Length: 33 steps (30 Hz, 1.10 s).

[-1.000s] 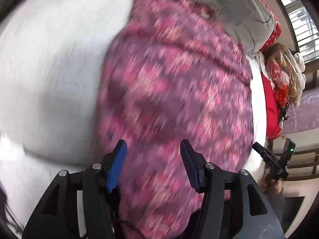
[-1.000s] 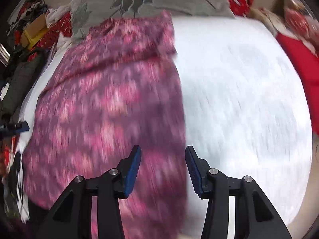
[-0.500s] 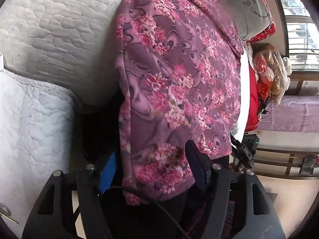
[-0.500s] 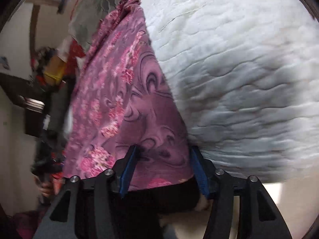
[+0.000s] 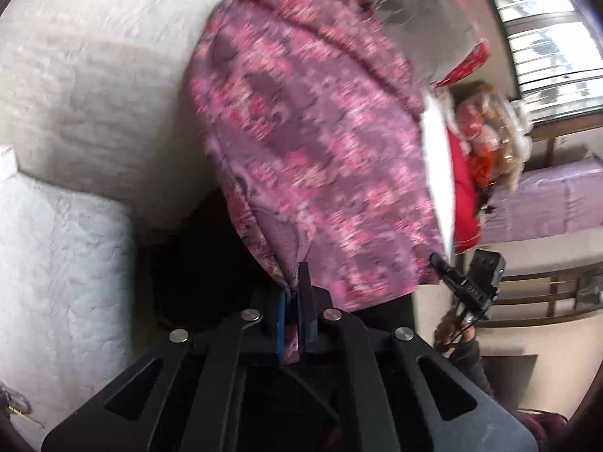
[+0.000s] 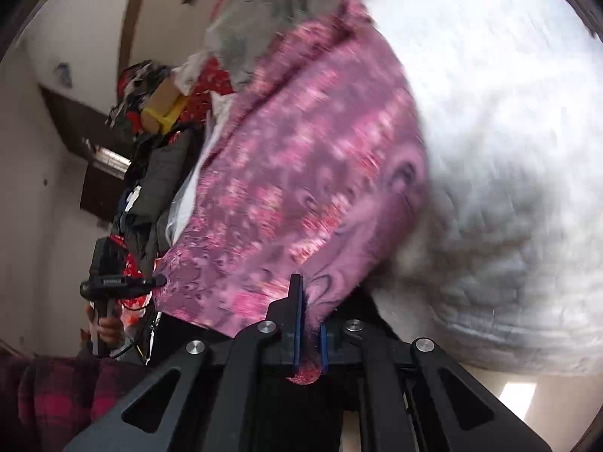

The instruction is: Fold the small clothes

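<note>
A purple garment with pink flowers point(image 5: 320, 143) lies on a white quilted bed point(image 5: 94, 75), its near hem hanging over the bed's edge. My left gripper point(image 5: 292, 293) is shut on the hem's left corner. My right gripper point(image 6: 307, 312) is shut on the hem's right corner, and the garment point(image 6: 309, 173) stretches away from it over the bed point(image 6: 508, 113). The right gripper also shows in the left wrist view point(image 5: 467, 286), and the left gripper in the right wrist view point(image 6: 120, 282). Both views are blurred.
A grey flowered pillow point(image 5: 426, 19) lies at the garment's far end. Red cloth and a heap of clothes point(image 5: 486, 132) lie beside the bed, with a purple bed point(image 5: 546, 196) beyond. Piled clutter point(image 6: 158, 113) stands by the wall.
Both grippers dropped to the bed's near edge and closed on the garment's hem corners; they were open one second ago and half a second ago.
</note>
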Tool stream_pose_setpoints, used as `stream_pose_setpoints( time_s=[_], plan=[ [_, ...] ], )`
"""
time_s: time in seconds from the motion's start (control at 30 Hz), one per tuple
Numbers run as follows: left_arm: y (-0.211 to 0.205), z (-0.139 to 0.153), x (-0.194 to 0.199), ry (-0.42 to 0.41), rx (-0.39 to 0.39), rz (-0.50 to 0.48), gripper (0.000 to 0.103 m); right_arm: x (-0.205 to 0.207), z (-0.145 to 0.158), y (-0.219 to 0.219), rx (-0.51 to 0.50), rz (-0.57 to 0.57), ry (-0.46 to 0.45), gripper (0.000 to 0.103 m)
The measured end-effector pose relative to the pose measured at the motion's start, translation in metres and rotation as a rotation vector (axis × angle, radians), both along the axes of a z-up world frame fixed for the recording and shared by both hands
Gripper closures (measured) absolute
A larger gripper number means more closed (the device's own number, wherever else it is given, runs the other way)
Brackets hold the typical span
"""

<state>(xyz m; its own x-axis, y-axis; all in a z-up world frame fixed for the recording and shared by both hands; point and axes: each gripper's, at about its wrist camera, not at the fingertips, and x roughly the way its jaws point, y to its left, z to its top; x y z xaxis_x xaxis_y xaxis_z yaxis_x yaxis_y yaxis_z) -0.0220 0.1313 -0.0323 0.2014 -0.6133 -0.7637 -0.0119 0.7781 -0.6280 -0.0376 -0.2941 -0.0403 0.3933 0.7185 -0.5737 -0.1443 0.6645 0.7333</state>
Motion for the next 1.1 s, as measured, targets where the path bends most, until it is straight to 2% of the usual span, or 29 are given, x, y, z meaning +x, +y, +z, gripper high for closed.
stream_pose_setpoints(
  time_s=[0.1,0.27,0.33,0.53,0.7,0.93,1.1],
  plan=[
    [-0.002,0.012,0.004,-0.031,-0.079,0.006,0.101,0.004,0.021,0.003,0.023,0.003,-0.042,0.097],
    [0.008,0.028,0.017,-0.074,-0.26,0.073,0.101,0.014,0.045,0.005,0.097,-0.007,-0.084,0.097],
    [0.012,0.032,0.023,-0.091,-0.295,0.101,0.101,0.02,0.052,0.009,0.13,-0.016,-0.095,0.097],
    [0.025,0.035,0.047,-0.109,-0.329,0.158,0.101,0.046,0.067,0.006,0.219,-0.073,-0.116,0.097],
    [0.035,0.037,0.078,-0.125,-0.35,0.198,0.101,0.08,0.075,0.005,0.228,-0.119,-0.117,0.097],
    [0.045,0.048,0.152,-0.17,-0.329,0.234,0.101,0.154,0.079,0.001,0.232,-0.201,-0.123,0.097],
    [0.047,0.04,0.22,-0.169,-0.306,0.266,0.101,0.218,0.062,-0.009,0.257,-0.289,-0.078,0.097]
  ],
)
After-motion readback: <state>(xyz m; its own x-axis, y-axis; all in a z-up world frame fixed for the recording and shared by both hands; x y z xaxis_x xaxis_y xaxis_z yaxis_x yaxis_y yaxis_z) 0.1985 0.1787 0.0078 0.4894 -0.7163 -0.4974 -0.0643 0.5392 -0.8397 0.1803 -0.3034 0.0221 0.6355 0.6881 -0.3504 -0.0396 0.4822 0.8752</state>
